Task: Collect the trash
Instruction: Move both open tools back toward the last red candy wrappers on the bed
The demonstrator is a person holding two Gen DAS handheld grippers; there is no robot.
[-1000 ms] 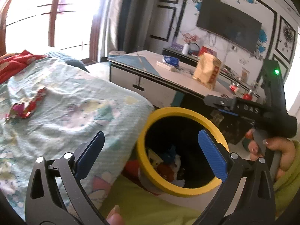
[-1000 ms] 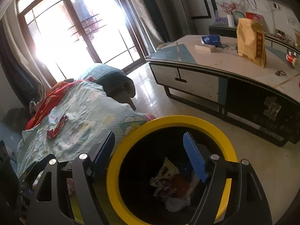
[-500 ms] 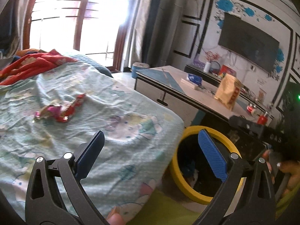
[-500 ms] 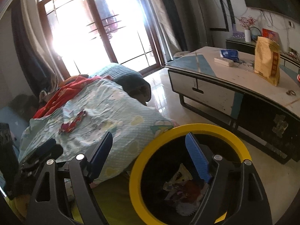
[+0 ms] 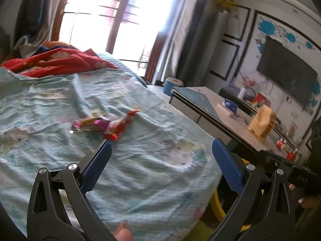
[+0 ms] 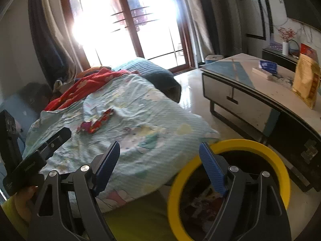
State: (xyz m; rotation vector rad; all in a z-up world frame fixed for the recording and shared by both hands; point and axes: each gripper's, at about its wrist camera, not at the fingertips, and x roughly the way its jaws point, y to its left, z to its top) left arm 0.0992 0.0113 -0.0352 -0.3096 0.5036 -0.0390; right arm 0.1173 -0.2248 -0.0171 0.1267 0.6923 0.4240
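Item: wrappers (image 5: 104,124), crumpled on my bedsheet (image 5: 140,160), at 11 o'clock from my left gripper (image 5: 160,160), likely next for collection. Bin (image 6: 280,160), yellow-rimmed, beside the bed at my 5 o'clock, kept close for drops. Left gripper: wide, empty. Right gripper (image 6: 160,162): wide, empty.

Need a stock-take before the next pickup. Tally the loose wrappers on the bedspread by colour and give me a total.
Red wrapper: 1
Purple-and-yellow wrapper: 1
Total: 2, lying touching each other on the bedspread, not yet in the yellow-rimmed bin.
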